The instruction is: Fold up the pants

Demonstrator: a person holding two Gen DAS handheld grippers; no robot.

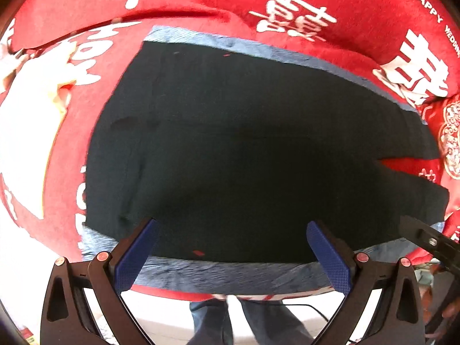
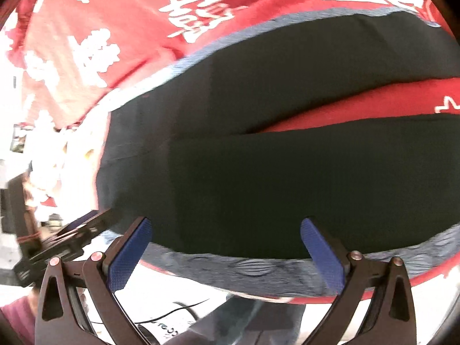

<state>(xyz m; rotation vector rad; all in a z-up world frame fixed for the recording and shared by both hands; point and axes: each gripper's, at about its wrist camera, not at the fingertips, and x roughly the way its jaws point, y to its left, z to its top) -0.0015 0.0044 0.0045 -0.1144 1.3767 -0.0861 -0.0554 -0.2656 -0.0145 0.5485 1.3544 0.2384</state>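
Dark pants (image 1: 258,149) lie spread on a blue mat (image 1: 230,273) over red cloth (image 1: 201,5), both the left claw (image 1: 230,247) and right claw (image 2: 227,244) released above them.

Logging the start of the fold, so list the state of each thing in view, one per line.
Black pants: spread flat, unfolded, legs parted with red showing between them.
Blue-grey mat: lying flat under the pants, edges showing.
Red blanket: spread beneath the mat, slightly rumpled.
Left hand-held gripper: open, holding nothing, at the pants' near edge.
Right hand-held gripper: open, holding nothing, at the near edge.
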